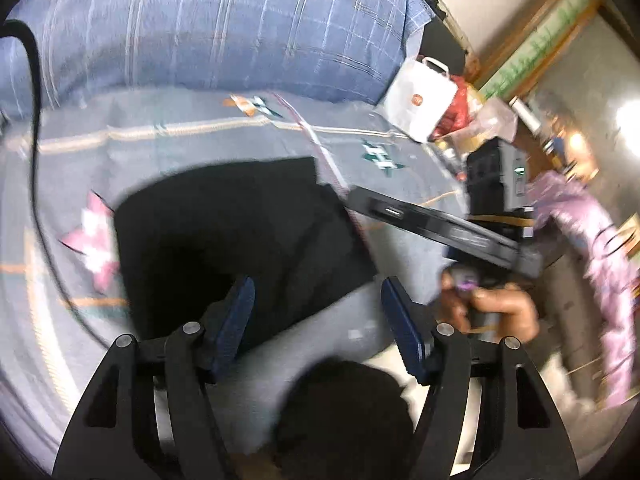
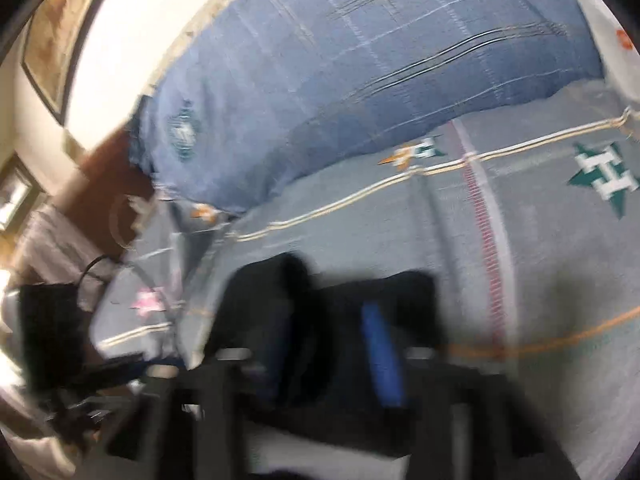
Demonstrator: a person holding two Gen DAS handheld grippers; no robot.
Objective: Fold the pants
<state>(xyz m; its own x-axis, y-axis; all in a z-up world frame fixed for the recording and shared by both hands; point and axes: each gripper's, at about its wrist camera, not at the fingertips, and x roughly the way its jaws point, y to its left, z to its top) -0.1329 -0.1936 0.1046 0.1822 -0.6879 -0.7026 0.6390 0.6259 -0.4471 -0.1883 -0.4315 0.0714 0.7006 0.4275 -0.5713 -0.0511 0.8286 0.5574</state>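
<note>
A: Nearest the left lens, the left gripper hangs with jaws apart and nothing between them, over the near edge of the black pants. These lie on the bed as a compact dark block with fairly straight edges.

B: Judgement: mostly folded. Whether a last fold or smoothing is left, I cannot tell; the cloth shows no detail.

A: Right view is badly blurred. The right gripper is low over the pants; jaws seem apart, and dark cloth bulges between the blue pads. Gripped or merely behind, cannot tell.

B: Left view only: the right hand on its handle, and further off a white bag and room clutter.

A: Right view only: the blue pillow to its left end, and a framed picture on the wall.
</note>
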